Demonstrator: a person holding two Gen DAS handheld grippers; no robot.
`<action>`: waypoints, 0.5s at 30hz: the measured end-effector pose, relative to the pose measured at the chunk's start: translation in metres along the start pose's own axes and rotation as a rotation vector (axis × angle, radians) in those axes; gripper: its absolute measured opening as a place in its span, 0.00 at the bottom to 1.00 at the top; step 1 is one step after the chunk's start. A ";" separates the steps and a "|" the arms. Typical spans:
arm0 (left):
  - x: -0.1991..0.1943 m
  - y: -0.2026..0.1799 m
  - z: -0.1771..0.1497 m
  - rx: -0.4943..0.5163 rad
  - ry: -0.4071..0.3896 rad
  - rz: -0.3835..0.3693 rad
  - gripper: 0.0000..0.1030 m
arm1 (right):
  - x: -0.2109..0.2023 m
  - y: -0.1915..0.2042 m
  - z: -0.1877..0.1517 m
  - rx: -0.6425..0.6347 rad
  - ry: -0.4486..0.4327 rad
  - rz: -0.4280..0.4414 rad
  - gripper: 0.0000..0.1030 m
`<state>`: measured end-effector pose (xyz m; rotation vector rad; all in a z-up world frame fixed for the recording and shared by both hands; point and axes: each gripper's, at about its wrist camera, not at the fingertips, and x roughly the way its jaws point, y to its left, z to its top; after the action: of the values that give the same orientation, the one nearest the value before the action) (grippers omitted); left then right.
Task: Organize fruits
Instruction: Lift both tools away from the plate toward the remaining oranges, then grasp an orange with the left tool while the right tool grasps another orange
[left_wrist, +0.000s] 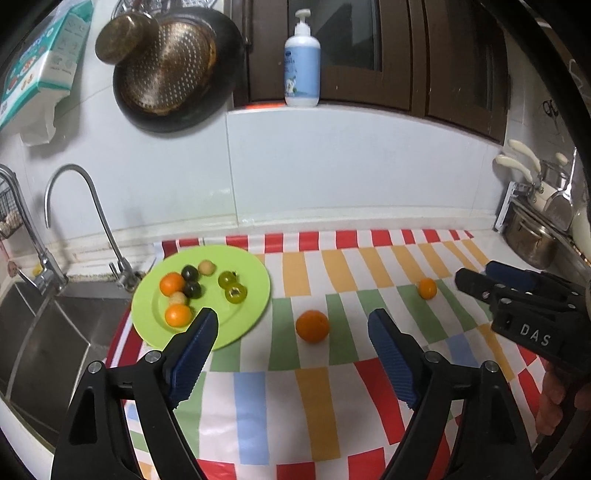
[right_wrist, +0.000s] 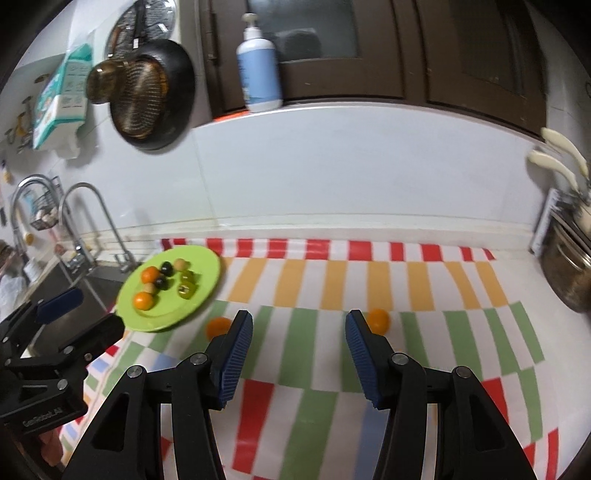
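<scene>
Green plate (left_wrist: 255, 295) holds two oranges, two dark fruits, two pale ones and two green pieces. Two more oranges (left_wrist: 312, 326) (left_wrist: 427, 288) lie on the striped surface (left_wrist: 314, 406). Left claw (left_wrist: 291, 332) and right claw (right_wrist: 299, 332), marked "DAS", both gape empty.

Right gripper (right_wrist: 297, 332) jaws stood apart, empty, above striped cloth (right_wrist: 306, 354). One orange (right_wrist: 379, 319) beside right pad, another (right_wrist: 217, 327) near green plate (right_wrist: 210, 271).

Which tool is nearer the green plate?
Left. The left tool has one fingertip overlapping the green plate in its view; the right tool is farther right over the tablecloth.
</scene>
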<state>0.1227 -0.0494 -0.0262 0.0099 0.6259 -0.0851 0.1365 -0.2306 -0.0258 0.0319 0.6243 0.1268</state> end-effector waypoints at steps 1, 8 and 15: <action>0.002 -0.001 -0.001 0.001 0.006 0.001 0.81 | 0.001 -0.003 -0.001 0.007 0.005 -0.009 0.52; 0.025 -0.009 -0.006 -0.007 0.060 0.014 0.81 | 0.016 -0.023 -0.005 0.042 0.052 -0.069 0.52; 0.059 -0.015 -0.009 -0.018 0.134 0.023 0.81 | 0.042 -0.041 -0.006 0.072 0.109 -0.095 0.52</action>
<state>0.1641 -0.0689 -0.0676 0.0057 0.7604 -0.0573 0.1712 -0.2655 -0.0578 0.0652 0.7375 0.0139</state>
